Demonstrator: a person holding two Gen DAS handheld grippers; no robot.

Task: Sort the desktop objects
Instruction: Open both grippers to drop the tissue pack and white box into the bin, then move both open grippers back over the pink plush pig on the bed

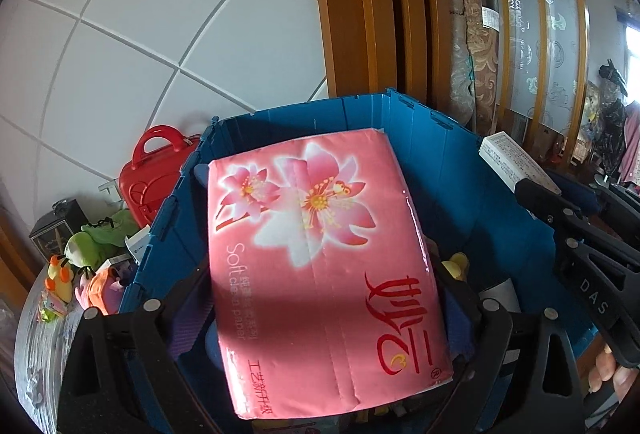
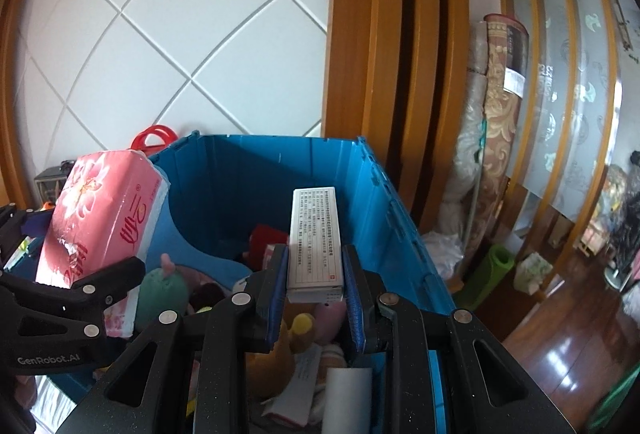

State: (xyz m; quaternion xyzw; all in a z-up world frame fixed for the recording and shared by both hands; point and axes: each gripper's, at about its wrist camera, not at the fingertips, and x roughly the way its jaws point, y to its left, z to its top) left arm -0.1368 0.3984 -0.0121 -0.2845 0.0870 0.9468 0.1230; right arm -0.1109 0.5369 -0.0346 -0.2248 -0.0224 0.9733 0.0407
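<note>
My left gripper (image 1: 320, 298) is shut on a pink tissue pack (image 1: 320, 258) with flower print and holds it over the open blue crate (image 1: 460, 170). The pack also shows at the left in the right wrist view (image 2: 104, 218). My right gripper (image 2: 316, 274) is shut on a slim white printed box (image 2: 315, 246) and holds it above the blue crate (image 2: 256, 178). The white box and right gripper show at the right in the left wrist view (image 1: 516, 164). Plush toys (image 2: 172, 282) and papers lie inside the crate.
A red toy case (image 1: 154, 170), green and yellow plush toys (image 1: 88, 250) and a dark box (image 1: 56, 226) lie left of the crate. A tiled white wall and a wooden door frame (image 2: 384, 34) stand behind. Rolled rugs (image 2: 488, 138) lean at the right.
</note>
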